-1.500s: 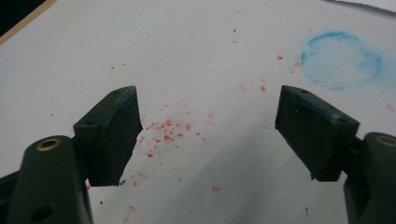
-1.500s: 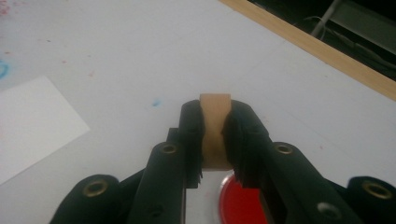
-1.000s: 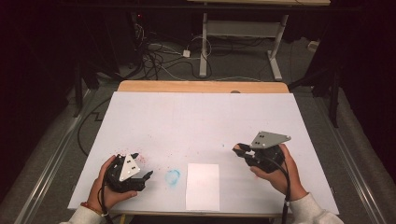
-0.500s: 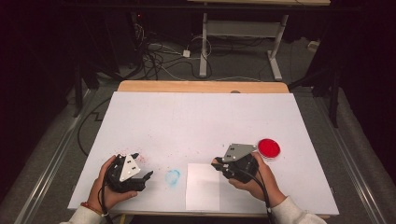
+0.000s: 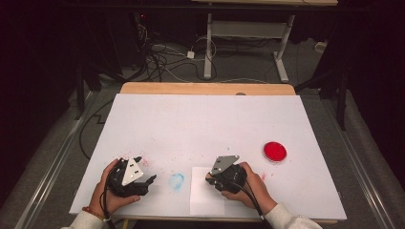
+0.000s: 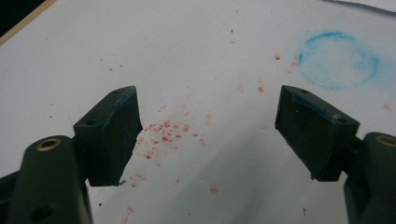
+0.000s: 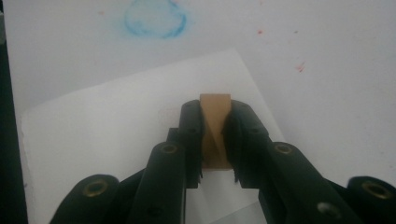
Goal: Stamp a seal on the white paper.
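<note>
My right gripper (image 5: pixel 213 180) (image 7: pixel 215 111) is shut on a small tan wooden block (image 7: pixel 215 135), held upright between the jaws. It hovers over the upper right part of a white paper sheet (image 5: pixel 203 200) (image 7: pixel 116 130) near the table's front edge. A round red ink pad (image 5: pixel 275 151) lies to the right of that hand. My left gripper (image 5: pixel 149 184) (image 6: pixel 208 126) rests at the front left, open, with nothing between its blue-smeared pads (image 6: pixel 121 130). A blue ring stain (image 5: pixel 176 181) (image 6: pixel 337 59) (image 7: pixel 155 18) marks the table between the grippers.
The white table top (image 5: pixel 205 124) carries scattered red specks (image 6: pixel 163 130) near the left gripper. A wooden strip (image 5: pixel 205 88) runs along its far edge. Beyond it are cables and a desk frame (image 5: pixel 243 43) on the dark floor.
The right gripper has moved left from the red ink pad to above the paper sheet, leaving the pad uncovered. The left gripper has stayed put.
</note>
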A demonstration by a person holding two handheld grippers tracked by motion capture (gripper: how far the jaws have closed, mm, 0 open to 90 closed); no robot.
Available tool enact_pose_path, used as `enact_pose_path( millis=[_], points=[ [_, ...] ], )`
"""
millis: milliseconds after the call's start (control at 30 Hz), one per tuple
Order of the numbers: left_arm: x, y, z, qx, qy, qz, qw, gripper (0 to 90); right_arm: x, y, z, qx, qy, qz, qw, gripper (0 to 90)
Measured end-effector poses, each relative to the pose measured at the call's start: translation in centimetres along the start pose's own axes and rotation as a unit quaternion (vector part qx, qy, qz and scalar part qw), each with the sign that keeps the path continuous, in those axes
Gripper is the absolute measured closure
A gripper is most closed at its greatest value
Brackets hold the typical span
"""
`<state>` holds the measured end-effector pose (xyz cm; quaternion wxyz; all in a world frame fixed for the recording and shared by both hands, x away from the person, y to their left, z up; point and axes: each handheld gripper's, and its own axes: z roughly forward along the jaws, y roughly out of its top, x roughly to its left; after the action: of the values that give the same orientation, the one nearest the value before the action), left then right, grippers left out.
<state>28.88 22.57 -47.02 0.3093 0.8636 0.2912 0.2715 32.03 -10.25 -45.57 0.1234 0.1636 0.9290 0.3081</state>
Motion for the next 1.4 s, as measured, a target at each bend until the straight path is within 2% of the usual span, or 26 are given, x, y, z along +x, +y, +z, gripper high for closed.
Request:
enact_pose_path(
  millis=[100, 233, 400, 833, 1400],
  points=[
    [0.0, 0.0, 0.0, 0.000, -0.001, 0.000, 1.0000, 21.6, 0.2, -0.3, 1.0, 0.022, 0.001, -0.008, 0.9997, 76.6],
    [0.0, 0.0, 0.0, 0.000, -0.001, 0.000, 1.0000, 21.5, -0.3, -0.6, 1.1, 0.013, 0.015, 0.006, 0.9998, 76.7],
    [0.0, 0.0, 0.0, 0.000, -0.002, 0.000, 1.0000, 21.5, -0.3, -0.8, 1.1, 0.010, 0.015, 0.002, 0.9998, 76.6],
    [0.0, 0.0, 0.0, 0.001, -0.002, -0.001, 1.0000, 21.5, -0.5, -1.0, 1.2, 0.001, 0.024, 0.012, 0.9996, 76.6],
    [-0.1, 0.0, 0.0, 0.003, -0.004, 0.001, 1.0000, 21.5, -0.6, -1.1, 1.2, 0.003, 0.025, 0.009, 0.9996, 76.5]
  ],
)
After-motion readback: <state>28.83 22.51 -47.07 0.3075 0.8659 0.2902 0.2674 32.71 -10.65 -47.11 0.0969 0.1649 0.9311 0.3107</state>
